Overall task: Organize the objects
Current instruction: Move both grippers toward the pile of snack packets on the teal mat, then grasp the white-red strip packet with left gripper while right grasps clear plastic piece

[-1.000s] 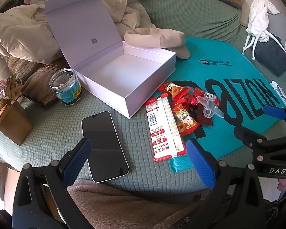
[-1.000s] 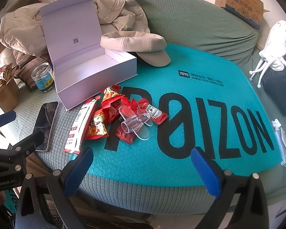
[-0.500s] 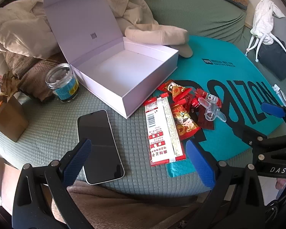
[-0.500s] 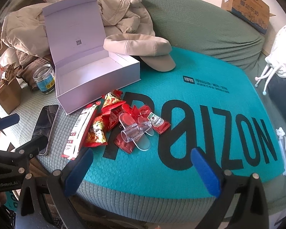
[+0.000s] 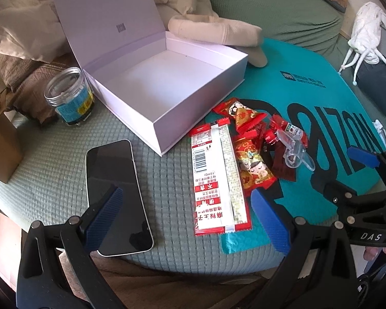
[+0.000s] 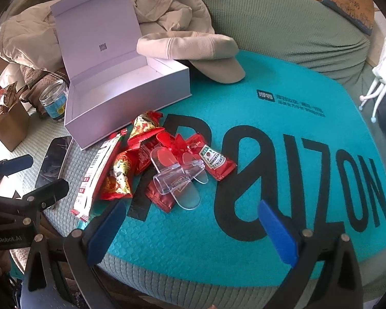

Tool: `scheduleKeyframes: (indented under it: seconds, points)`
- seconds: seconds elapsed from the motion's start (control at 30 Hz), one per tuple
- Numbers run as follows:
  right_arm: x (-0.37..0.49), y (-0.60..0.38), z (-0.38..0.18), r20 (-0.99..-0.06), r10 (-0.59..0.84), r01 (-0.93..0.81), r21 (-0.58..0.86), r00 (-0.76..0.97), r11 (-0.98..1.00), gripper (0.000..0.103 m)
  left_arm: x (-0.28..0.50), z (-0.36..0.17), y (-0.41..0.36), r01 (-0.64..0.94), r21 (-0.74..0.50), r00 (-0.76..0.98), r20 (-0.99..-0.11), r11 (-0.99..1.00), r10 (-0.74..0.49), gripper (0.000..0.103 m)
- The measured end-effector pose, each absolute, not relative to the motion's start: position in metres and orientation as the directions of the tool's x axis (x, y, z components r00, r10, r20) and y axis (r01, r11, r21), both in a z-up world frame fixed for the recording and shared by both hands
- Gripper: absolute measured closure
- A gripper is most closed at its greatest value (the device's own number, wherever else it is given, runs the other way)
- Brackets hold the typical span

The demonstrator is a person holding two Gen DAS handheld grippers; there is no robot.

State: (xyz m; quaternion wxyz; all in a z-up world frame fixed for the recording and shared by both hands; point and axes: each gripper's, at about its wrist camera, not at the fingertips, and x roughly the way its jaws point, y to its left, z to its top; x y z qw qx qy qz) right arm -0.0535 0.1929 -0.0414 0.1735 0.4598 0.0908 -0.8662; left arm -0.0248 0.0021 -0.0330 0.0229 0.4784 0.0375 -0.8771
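Note:
An open white box [image 5: 167, 87] with its lid up sits on the green cushion; it also shows in the right wrist view [image 6: 121, 95]. Beside it lies a pile of red snack packets [image 5: 249, 154] with a long red-and-white packet [image 5: 213, 177], a ketchup sachet [image 6: 216, 159] and a clear plastic scoop [image 6: 178, 177]. A black phone [image 5: 115, 193] lies near the front edge. My left gripper [image 5: 185, 219] is open and empty above the phone and long packet. My right gripper [image 6: 193, 234] is open and empty in front of the pile.
A clear jar [image 5: 69, 95] and a brown carton [image 5: 0, 149] stand to the left. A beige cap [image 6: 193, 51] and a jacket [image 6: 164, 7] lie behind the box. A teal mailer bag [image 6: 283, 141] covers the cushion's right side.
Both grippers have moved forward and closer to the objects, which now look larger. Nothing on the cushion has moved.

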Motion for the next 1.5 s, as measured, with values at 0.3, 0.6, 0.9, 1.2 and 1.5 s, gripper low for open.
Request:
scheduleKeyframes:
  seconds: [0.3, 0.6, 0.9, 1.2, 1.5]
  points:
    - [-0.073, 0.191, -0.054, -0.831, -0.255, 0.413, 0.033, -0.494, -0.910, 0.000, -0.041, -0.046, 0.006, 0.066, -0.054, -0.507, -0.862, -0.996, 0.014, 0.003]
    - [-0.095, 0.195, -0.066, -0.835, -0.281, 0.408, 0.076, -0.472, -0.910, 0.000, -0.061, -0.059, 0.012, 0.051, -0.062, -0.476, -0.879, -0.997, 0.031, 0.004]
    - [-0.113, 0.194, -0.080, -0.838, -0.333, 0.419, 0.140, -0.432, -0.897, 0.004, -0.073, -0.074, 0.010, 0.055, -0.083, -0.451, -0.891, -0.995, 0.049, 0.009]
    - [-0.111, 0.196, -0.088, -0.825, -0.414, 0.458, 0.219, -0.384, -0.862, 0.034, -0.076, -0.081, 0.007, 0.034, -0.156, -0.459, -0.880, -0.987, 0.123, 0.026]
    - [-0.104, 0.201, -0.086, -0.820, -0.423, 0.463, 0.224, -0.385, -0.857, 0.041, -0.072, -0.082, 0.009, 0.008, -0.196, -0.469, -0.867, -0.980, 0.170, 0.052]
